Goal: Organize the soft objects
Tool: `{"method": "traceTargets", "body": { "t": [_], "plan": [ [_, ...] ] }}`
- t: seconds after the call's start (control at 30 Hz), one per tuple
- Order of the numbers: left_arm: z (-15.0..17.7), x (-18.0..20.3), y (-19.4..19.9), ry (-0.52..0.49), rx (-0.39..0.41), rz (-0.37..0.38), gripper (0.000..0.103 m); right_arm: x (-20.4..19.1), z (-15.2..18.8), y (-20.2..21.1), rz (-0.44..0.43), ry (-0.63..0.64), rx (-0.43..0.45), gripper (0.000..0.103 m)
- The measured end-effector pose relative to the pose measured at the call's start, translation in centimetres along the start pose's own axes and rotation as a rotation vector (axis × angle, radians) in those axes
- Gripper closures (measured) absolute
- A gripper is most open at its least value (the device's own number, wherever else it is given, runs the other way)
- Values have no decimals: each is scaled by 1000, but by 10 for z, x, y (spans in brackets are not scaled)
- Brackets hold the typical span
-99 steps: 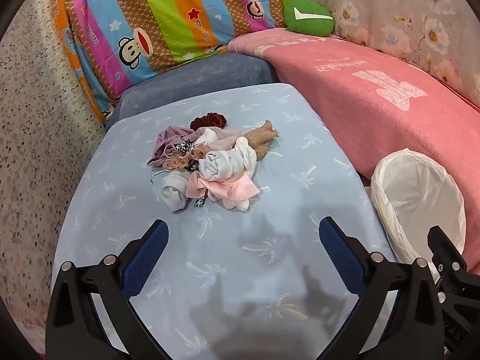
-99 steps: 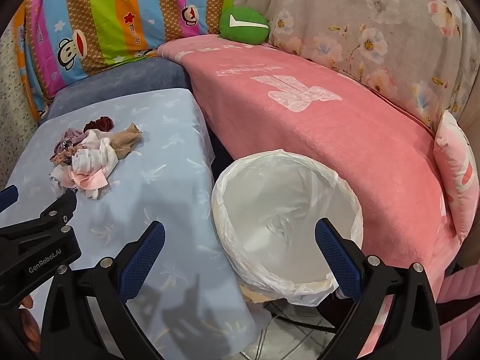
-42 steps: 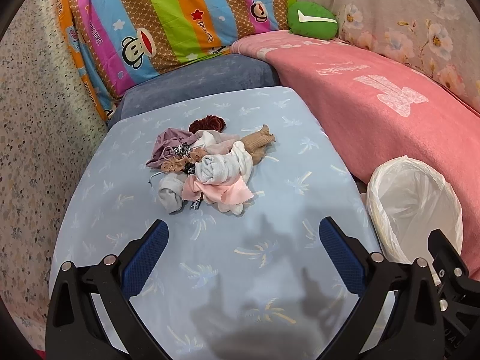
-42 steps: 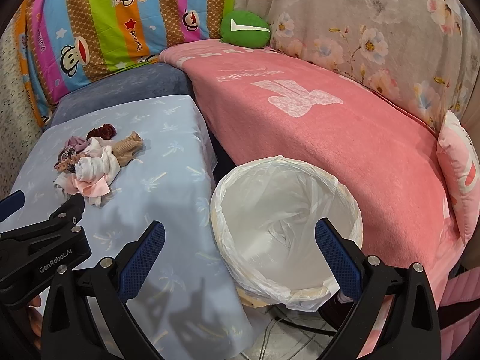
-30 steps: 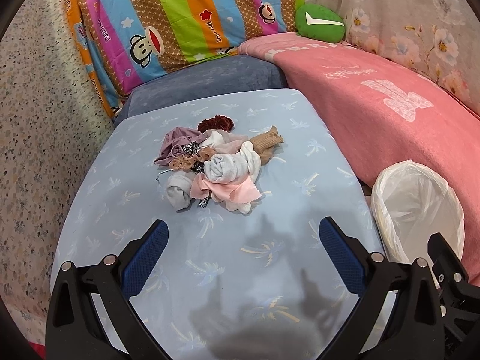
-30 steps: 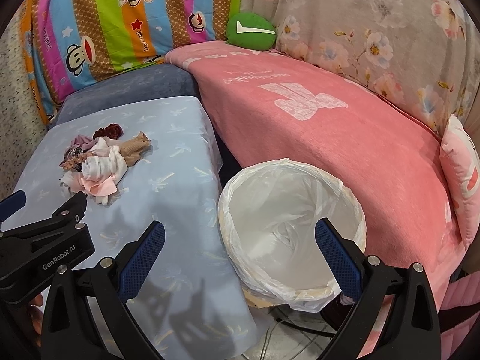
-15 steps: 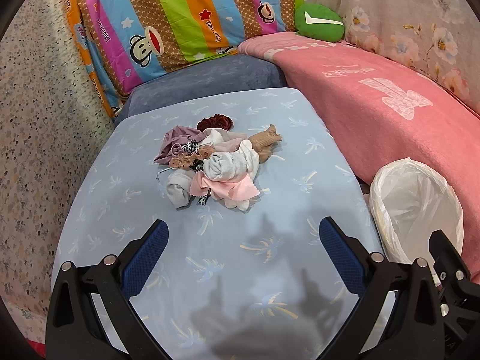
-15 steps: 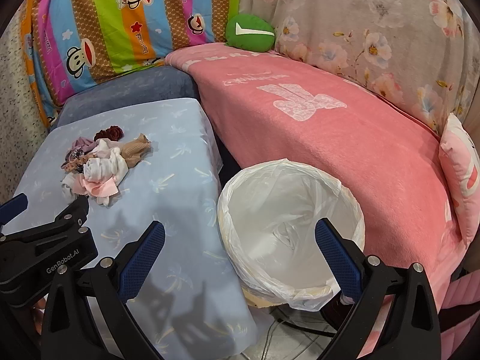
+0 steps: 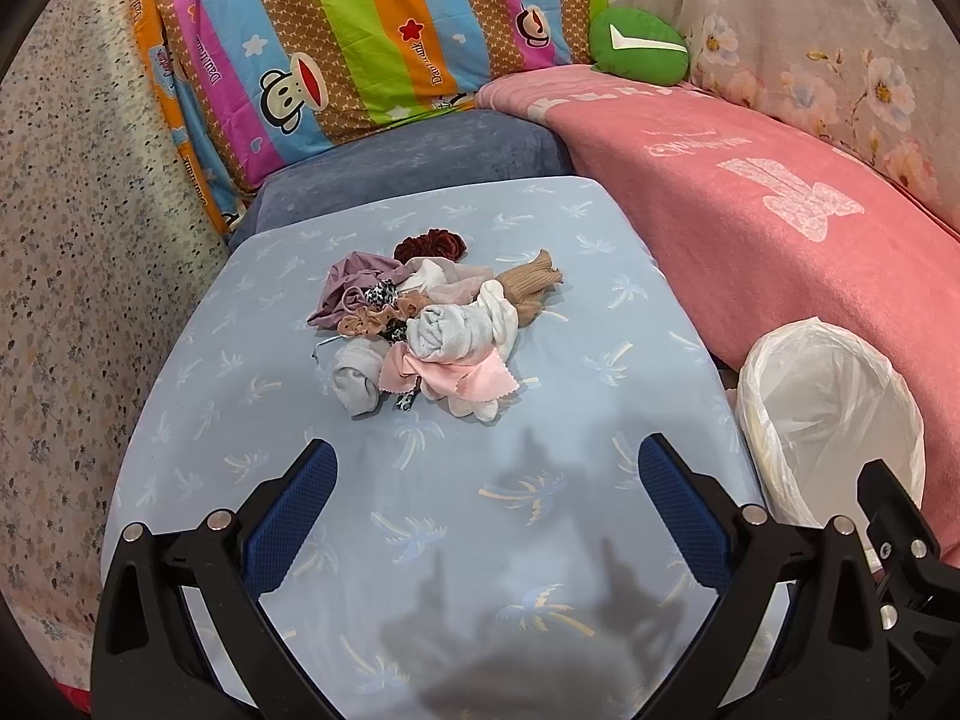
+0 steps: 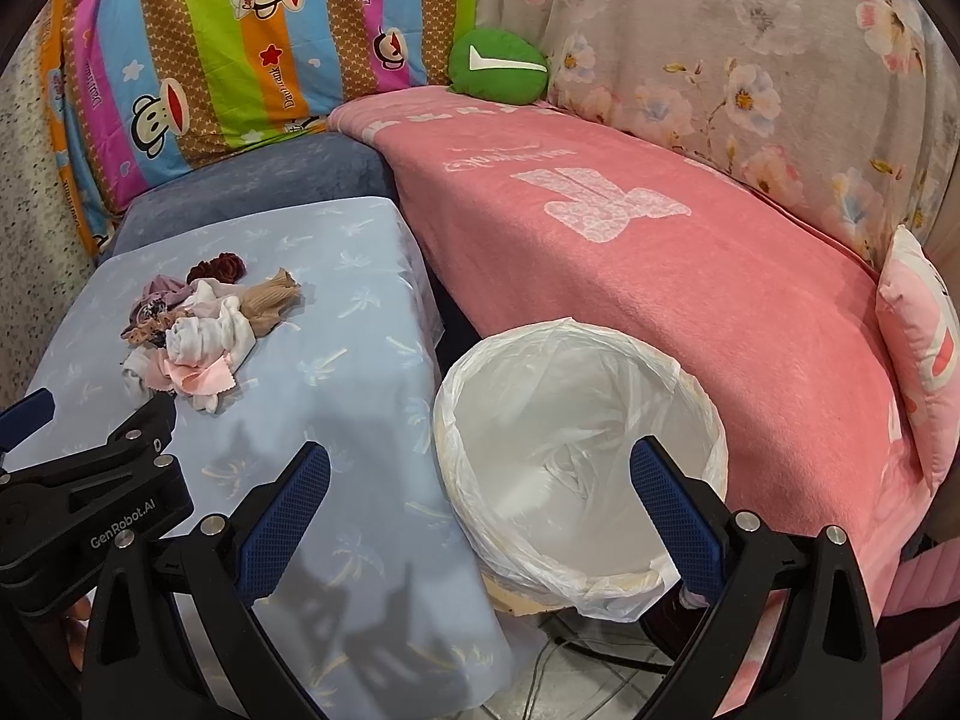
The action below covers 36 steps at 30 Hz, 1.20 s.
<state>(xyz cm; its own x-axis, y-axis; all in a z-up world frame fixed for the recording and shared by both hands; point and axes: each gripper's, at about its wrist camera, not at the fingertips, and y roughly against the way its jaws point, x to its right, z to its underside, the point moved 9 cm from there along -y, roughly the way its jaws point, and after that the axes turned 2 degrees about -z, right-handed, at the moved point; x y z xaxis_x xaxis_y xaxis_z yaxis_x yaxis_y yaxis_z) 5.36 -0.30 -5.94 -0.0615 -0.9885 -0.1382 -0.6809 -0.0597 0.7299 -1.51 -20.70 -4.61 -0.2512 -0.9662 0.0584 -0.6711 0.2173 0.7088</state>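
A heap of small soft things [image 9: 432, 324] lies in the middle of the light-blue covered table [image 9: 540, 420]: white rolled socks, a pink cloth, a tan sock, a mauve cloth, a dark red scrunchie [image 9: 431, 245]. The same heap [image 10: 204, 330] shows at the left in the right wrist view. My left gripper [image 9: 483, 474] hovers open above the table's near part, short of the heap, holding nothing. My right gripper [image 10: 480, 474] is open and empty over the rim of a round bin lined with a white bag [image 10: 576, 456].
The bin [image 9: 834, 420] stands on the floor between the table and a sofa under a pink blanket [image 10: 660, 252]. A striped monkey-print cushion [image 9: 360, 30], a green pillow [image 9: 639, 48] and a blue-grey seat [image 9: 408, 156] sit behind the table.
Both views have shifted only slightly; the heap sits a little farther up the left wrist frame than half a second ago. Both grippers stay open and nothing was picked up.
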Motion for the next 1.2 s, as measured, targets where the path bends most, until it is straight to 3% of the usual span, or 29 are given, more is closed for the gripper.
{"method": "traceTargets", "body": {
  "t": [0.57,1.2],
  "plan": [
    [-4,-1,-3,-15,-1,17,7,0,-4,-2,8,-8,0,5],
    [-3,-1,-11,-40,-2,94,7,2,-4,-3,61,-43,9,5]
  ]
}}
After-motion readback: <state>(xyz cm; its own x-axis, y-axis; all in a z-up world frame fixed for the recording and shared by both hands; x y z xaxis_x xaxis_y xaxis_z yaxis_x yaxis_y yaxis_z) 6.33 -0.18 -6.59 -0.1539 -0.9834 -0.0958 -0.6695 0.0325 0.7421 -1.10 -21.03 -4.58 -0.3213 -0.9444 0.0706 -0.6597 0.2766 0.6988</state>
